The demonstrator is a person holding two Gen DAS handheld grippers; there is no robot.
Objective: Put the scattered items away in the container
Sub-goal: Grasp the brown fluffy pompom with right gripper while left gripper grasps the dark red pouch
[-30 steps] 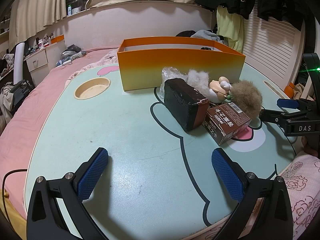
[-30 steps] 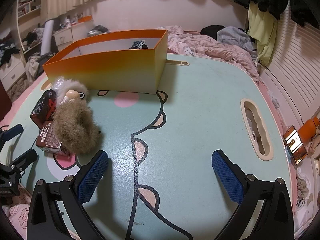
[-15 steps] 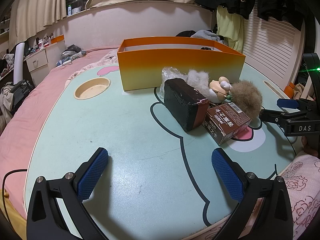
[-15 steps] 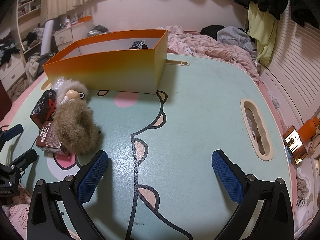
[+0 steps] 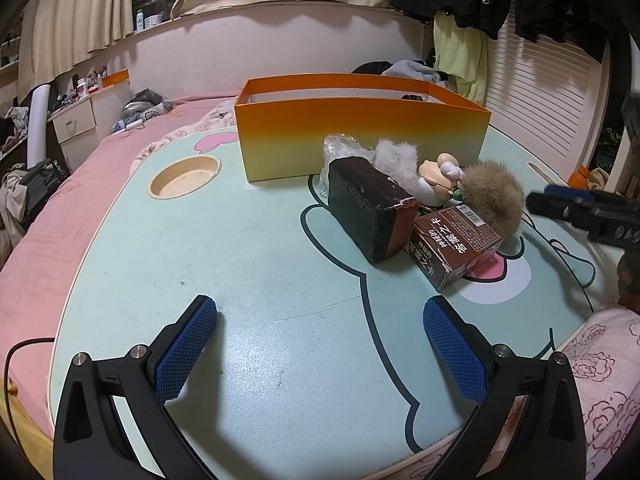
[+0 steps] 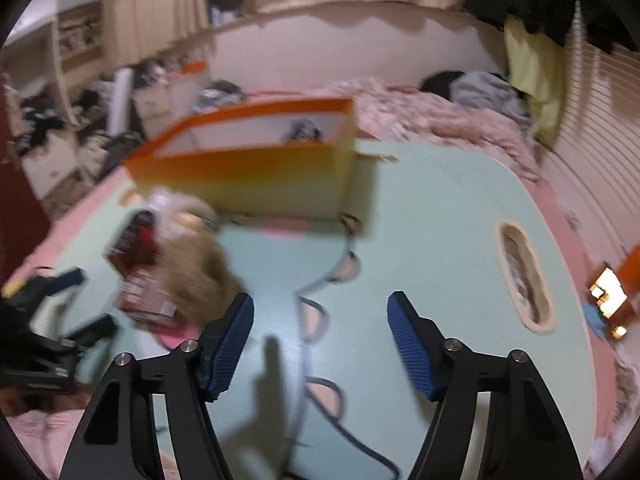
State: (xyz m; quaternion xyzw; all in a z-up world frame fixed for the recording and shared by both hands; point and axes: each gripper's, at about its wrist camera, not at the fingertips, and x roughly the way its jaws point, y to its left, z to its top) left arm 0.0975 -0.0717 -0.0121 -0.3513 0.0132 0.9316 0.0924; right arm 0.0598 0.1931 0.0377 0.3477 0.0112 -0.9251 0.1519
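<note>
The left gripper point(image 5: 320, 344) stands spread wide over bare table point(image 5: 248, 264) with nothing between its pads, while the right gripper point(image 6: 320, 344) is closing on empty air above the tabletop. Beyond them the scattered items huddle together: a dark block point(image 5: 370, 208), a brown carton point(image 5: 454, 246), a fur ball point(image 5: 494, 196) and a small figure point(image 5: 436, 178). Just behind stands the orange box point(image 5: 360, 140), open-topped, a dark item point(image 6: 304, 130) inside; open tabletop lies left of the pile.

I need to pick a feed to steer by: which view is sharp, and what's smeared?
Left wrist view: sharp, evenly lit, only fisheye bending at the edges; orange box, brown carton and furry toy read clearly. Right wrist view: motion blur smears the orange box and the toy pile; the right gripper, jaws closing on nothing, stays crisp.
</note>
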